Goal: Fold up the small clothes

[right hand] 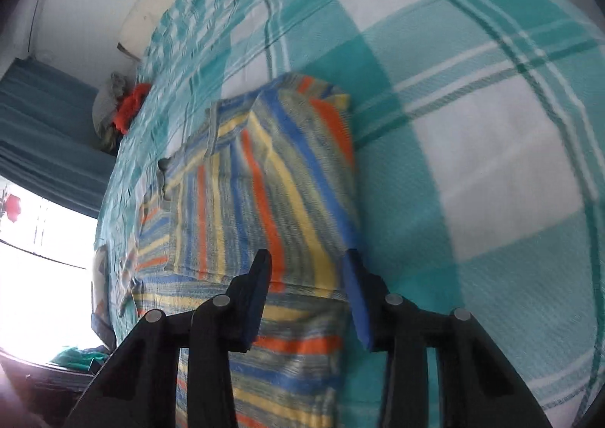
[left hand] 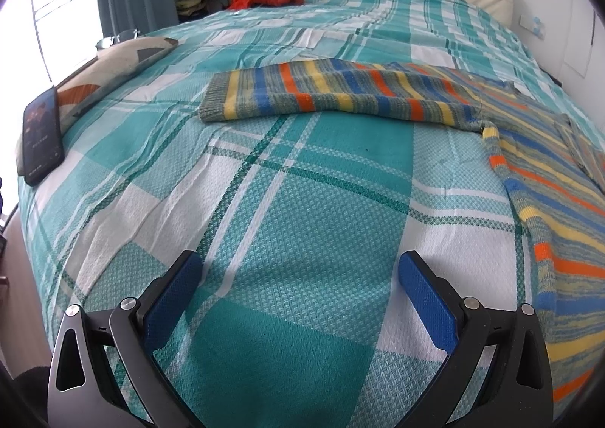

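My left gripper (left hand: 300, 269) hangs wide open and empty over the checked bedspread (left hand: 302, 201), well short of the striped sweater (left hand: 340, 95), which lies spread on the bed with one sleeve stretched out to the left and the body running off to my right. My right gripper (right hand: 308, 261) sits low over the sweater's near edge, jaws parted with a fold of knit between the fingers; the view is blurred, so I think they are not yet pinching it, but I cannot be sure. To fold well, I should close the right fingers on the doubled edge only, not the bedspread under it, then bring the left gripper to the sleeve cuff (left hand: 211, 102) and lay the sleeve flat across the body, keeping the stripes square.
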